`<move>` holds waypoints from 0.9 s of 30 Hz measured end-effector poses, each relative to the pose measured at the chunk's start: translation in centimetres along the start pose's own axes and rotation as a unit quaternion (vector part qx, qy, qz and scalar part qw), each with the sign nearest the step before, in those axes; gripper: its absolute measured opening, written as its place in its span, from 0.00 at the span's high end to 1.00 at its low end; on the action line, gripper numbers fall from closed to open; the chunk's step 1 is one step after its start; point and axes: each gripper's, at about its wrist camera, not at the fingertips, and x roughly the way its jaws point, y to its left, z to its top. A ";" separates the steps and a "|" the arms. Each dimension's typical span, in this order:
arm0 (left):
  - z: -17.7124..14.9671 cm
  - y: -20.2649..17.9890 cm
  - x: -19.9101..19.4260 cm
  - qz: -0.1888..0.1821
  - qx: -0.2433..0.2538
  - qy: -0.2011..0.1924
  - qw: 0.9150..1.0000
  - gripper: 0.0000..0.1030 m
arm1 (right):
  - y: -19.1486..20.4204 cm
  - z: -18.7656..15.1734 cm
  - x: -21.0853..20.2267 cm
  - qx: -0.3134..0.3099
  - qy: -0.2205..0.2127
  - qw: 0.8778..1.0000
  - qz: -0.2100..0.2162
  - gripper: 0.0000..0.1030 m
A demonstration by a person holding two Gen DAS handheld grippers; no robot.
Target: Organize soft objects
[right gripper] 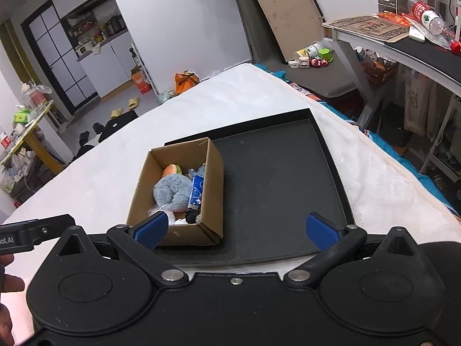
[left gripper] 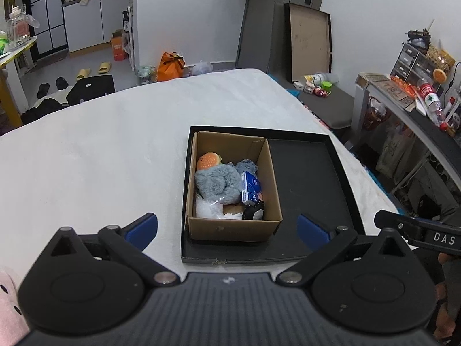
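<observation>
A brown cardboard box (left gripper: 233, 227) (right gripper: 211, 199) stands in the left part of a black tray (left gripper: 311, 173) (right gripper: 276, 178) on the white bed. It holds a grey plush (left gripper: 217, 183) (right gripper: 173, 191), an orange burger plush (left gripper: 208, 160) (right gripper: 172, 169), a blue tissue pack (left gripper: 251, 187) (right gripper: 197, 191), a small black-and-white toy (left gripper: 254, 211) and a white crinkly bag (left gripper: 206, 209). My left gripper (left gripper: 227, 229) is open and empty, above the box's near side. My right gripper (right gripper: 237, 229) is open and empty, over the tray's near edge.
The white bed (left gripper: 100, 155) spreads left and far. A pink soft thing (left gripper: 8, 311) shows at the lower left edge. A cluttered desk (left gripper: 409, 106) stands right of the bed. Slippers, bags and a black case lie on the floor beyond.
</observation>
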 end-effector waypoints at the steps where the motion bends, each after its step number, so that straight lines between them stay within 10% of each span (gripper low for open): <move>1: -0.1 0.0 -0.4 0.002 0.001 -0.002 1.000 0.01 | 0.0 -0.1 -0.2 -0.001 -0.001 1.000 0.000 0.00; 27: -3.2 0.2 -5.3 0.027 0.021 -0.046 0.998 0.00 | 1.7 -2.2 -5.1 -0.028 -0.028 0.999 0.012 0.00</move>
